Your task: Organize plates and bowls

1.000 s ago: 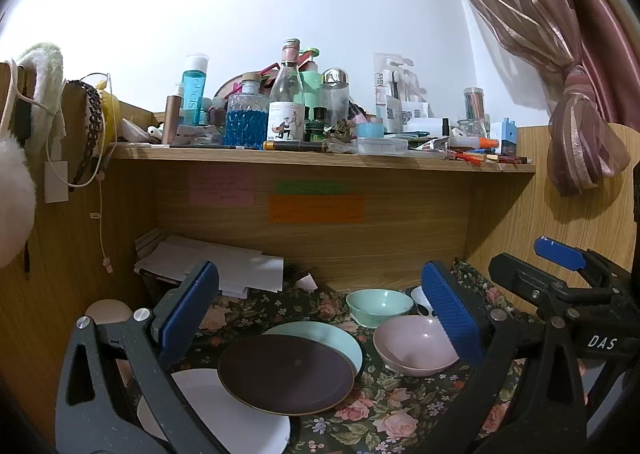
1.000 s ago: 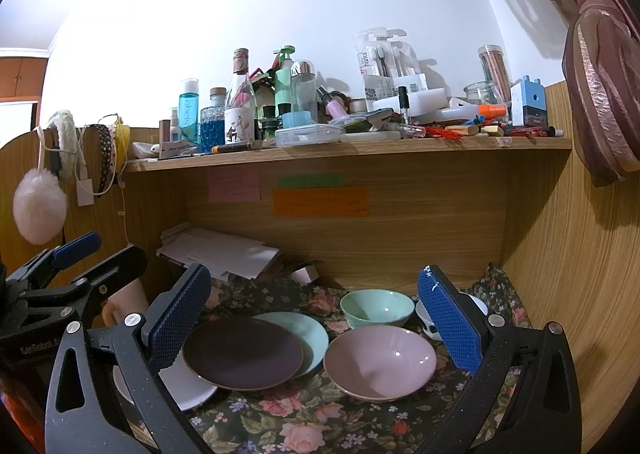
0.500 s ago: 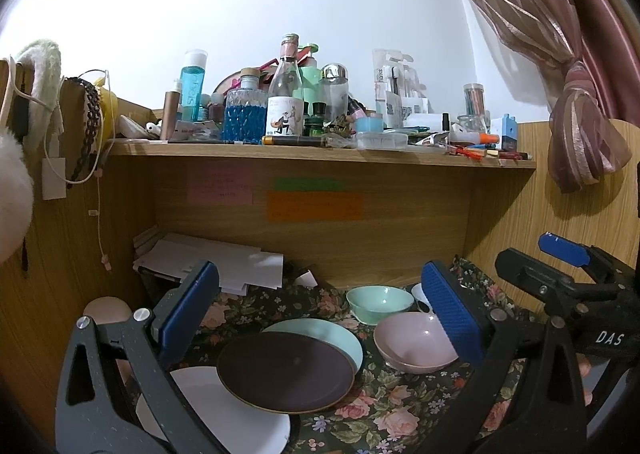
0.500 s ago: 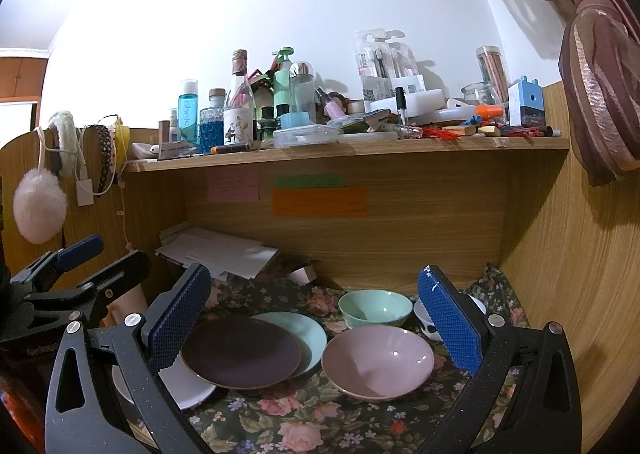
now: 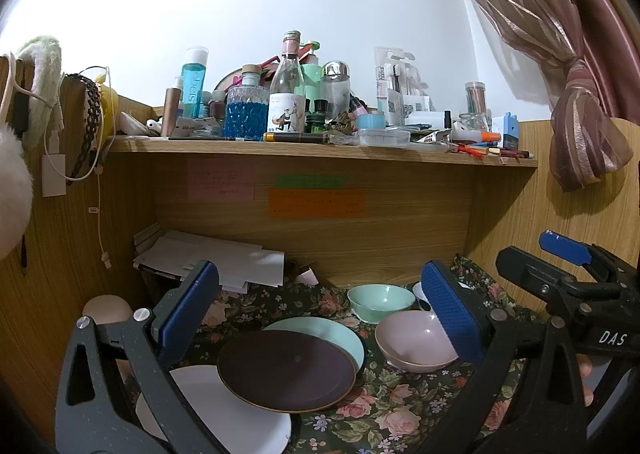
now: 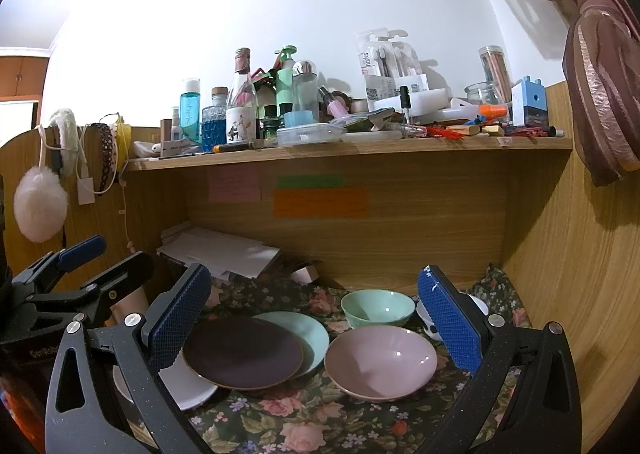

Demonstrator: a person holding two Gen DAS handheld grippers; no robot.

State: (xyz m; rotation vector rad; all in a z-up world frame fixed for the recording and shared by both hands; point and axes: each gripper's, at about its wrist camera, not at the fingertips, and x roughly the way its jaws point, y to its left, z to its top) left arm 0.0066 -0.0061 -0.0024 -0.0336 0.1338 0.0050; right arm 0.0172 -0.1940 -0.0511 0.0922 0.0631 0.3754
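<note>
The left gripper [image 5: 320, 306] hangs with its blue-padded jaws spread wide and nothing between them, above the flowered cloth [image 5: 372, 410] of a wooden desk nook. The right gripper [image 6: 312, 306] stands the same way, jaws wide apart and empty, just to the right of the left one.

Between and below the left gripper's fingers lies the dark plate [image 5: 286, 370], which overlaps the mint plate [image 5: 340, 334] behind it and the white plate [image 5: 224, 414] nearer the left finger. Just inside its right finger sits the pink bowl [image 5: 412, 342], and beyond that bowl, toward the back wall, the mint bowl [image 5: 380, 300]. A small white dish [image 5: 420, 290] shows beside the mint bowl, mostly hidden by the finger.

From the right gripper, the pink bowl [image 6: 380, 362] lies low between the fingers, closer to the right one, with the dark plate [image 6: 242, 354] closer to the left finger and the mint bowl [image 6: 378, 308] further ahead.

Ahead and to the left of both grippers a stack of papers [image 5: 224, 258] rests in the corner. Above them runs a shelf [image 6: 360, 151] crowded with bottles and jars, and a tied curtain [image 5: 580, 133] hangs at the upper right.
</note>
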